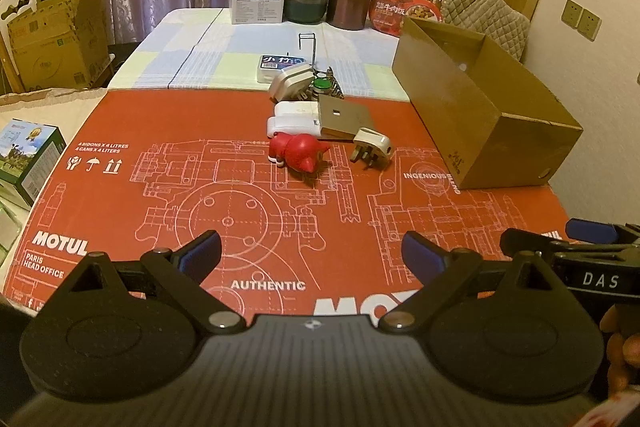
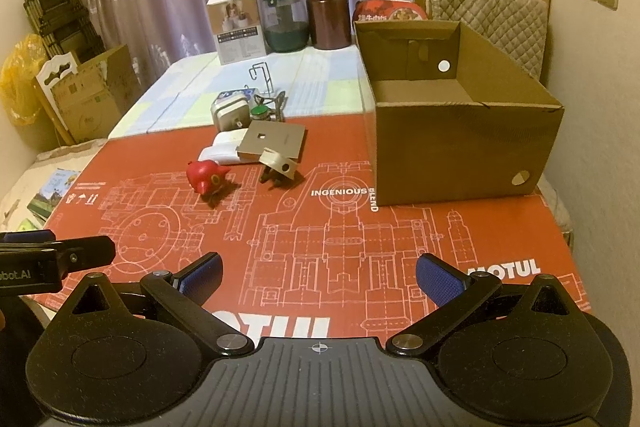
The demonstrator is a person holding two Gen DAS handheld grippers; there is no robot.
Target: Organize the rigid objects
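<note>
Toys and plugs, like the red toy (image 2: 206, 177) and white plug (image 2: 279, 163), lie just left of the brown box (image 2: 460, 155), far ahead of both wide-open, empty claws, left (image 1: 311, 254) and right (image 2: 318, 273), maybe nearer the right.

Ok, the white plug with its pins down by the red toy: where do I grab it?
Grip the white plug across its smooth body, coming from above with the right hand-held gripper. Its pins point down toward the mat, so only the body offers flat sides.
</note>
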